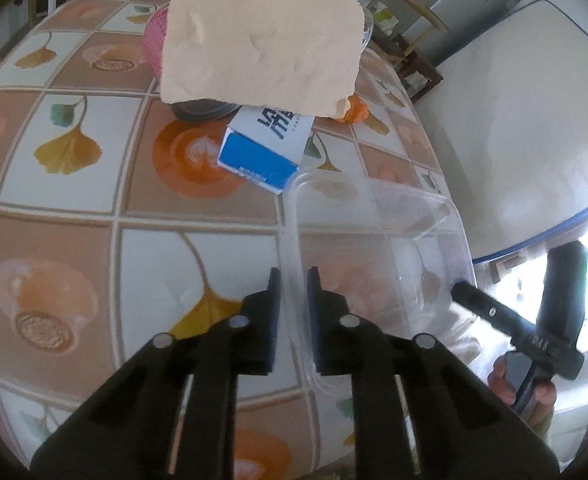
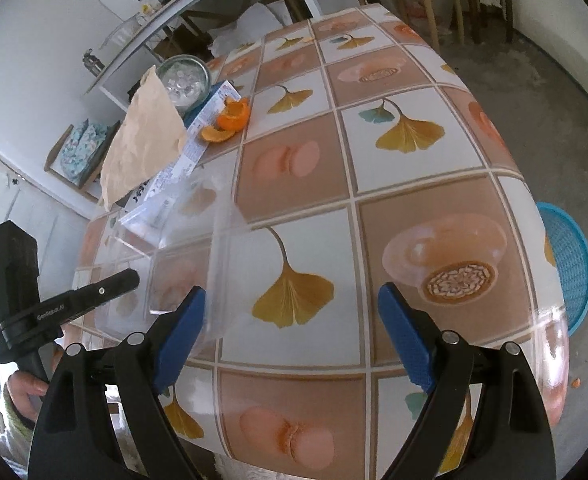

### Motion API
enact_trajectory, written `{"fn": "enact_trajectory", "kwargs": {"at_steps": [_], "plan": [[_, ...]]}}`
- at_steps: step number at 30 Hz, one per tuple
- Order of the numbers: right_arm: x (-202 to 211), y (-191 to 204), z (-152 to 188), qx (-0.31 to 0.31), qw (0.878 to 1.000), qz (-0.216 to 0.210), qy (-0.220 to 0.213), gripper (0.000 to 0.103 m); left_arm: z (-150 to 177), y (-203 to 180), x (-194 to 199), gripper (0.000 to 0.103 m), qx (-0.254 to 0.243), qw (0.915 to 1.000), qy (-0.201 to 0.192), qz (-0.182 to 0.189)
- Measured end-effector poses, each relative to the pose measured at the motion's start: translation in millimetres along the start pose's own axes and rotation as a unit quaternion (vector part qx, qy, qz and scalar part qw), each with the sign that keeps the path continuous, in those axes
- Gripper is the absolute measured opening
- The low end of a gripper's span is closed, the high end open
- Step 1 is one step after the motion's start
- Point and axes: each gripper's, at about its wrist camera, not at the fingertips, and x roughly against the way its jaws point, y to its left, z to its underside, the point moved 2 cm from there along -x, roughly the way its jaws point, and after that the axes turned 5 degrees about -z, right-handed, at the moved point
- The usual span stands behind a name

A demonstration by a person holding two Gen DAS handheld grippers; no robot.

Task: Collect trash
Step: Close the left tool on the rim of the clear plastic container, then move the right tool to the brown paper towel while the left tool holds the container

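- The left gripper (image 1: pixel 294 280), low in the middle of the left wrist view, is closed narrow on the near-left rim of a clear plastic container (image 1: pixel 378 216), one finger outside the wall and one inside.
- The container fills the lower right of that view, sitting at the table (image 1: pixel 73 160) edge; in the right wrist view it shows at centre left (image 2: pixel 181 240), tilted.
- The right gripper (image 2: pixel 291 312), at the bottom of the right wrist view, stands wide, its blue pads (image 2: pixel 404 340) holding nothing, above the patterned table.
- Just beyond the container lies a blue and white carton (image 1: pixel 261 148), at the middle of the left wrist view.
- A large beige paper piece (image 1: pixel 261 40) fills the upper middle, covering the carton's far end; whether it rests on it I cannot tell.
- Orange peel (image 2: pixel 229 120) lies just beside the carton, upper left of centre in the right wrist view.
- A glass bowl (image 2: pixel 183 78) stands behind the paper, upper left.
- A pink object (image 1: pixel 153 40) peeks out left of the paper.
- A blue basket (image 2: pixel 570 268) sits on the floor at the right edge.
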Motion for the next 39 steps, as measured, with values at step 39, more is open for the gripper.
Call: {"fn": "enact_trajectory", "kwargs": {"at_steps": [39], "plan": [[-23.7, 19.7, 3.0, 0.092, 0.98, 0.172, 0.026, 0.097, 20.1, 67.4, 48.0, 0.03, 0.022, 0.9915, -0.036, -0.123]]}}
